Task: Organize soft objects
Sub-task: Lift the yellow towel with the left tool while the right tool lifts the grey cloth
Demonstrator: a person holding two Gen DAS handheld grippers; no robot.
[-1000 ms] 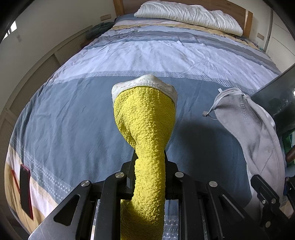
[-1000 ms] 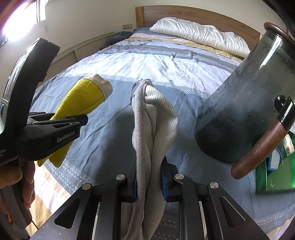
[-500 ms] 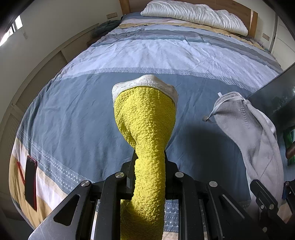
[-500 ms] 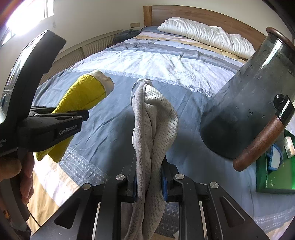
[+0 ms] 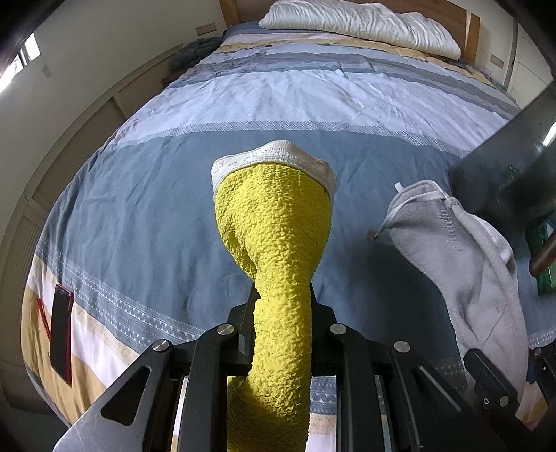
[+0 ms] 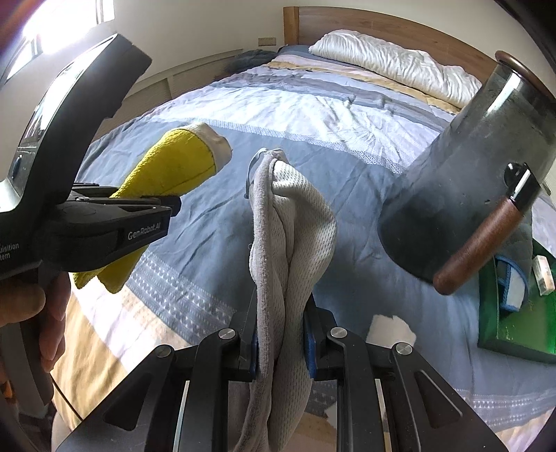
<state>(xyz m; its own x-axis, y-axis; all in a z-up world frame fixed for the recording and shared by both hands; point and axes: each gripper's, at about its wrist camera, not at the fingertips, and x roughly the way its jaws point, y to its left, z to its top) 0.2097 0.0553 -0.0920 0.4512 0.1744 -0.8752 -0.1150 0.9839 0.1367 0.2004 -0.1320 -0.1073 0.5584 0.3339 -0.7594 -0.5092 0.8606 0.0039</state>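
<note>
My left gripper (image 5: pixel 282 306) is shut on a yellow textured cloth (image 5: pixel 274 226) with a white hem, which sticks out forward above the striped bed (image 5: pixel 139 215). My right gripper (image 6: pixel 281 323) is shut on a grey cloth (image 6: pixel 288 222) bunched upright between its jaws. In the left wrist view the grey cloth (image 5: pixel 462 250) hangs at the right. In the right wrist view the left gripper (image 6: pixel 175 205) shows at the left, a hand on its grip, with the yellow cloth (image 6: pixel 170 167) poking past it.
A dark glass jug (image 6: pixel 462 174) with a brown wooden handle lies tilted on the bed at the right. A green box (image 6: pixel 514 313) with small items sits beyond it. A red phone (image 5: pixel 60 330) lies at the bed's left corner. A white pillow (image 5: pixel 358 24) lies at the headboard.
Both grippers have drawn back from the bed a little, each still holding its cloth; more of the bed's near edge and the red phone show now.
</note>
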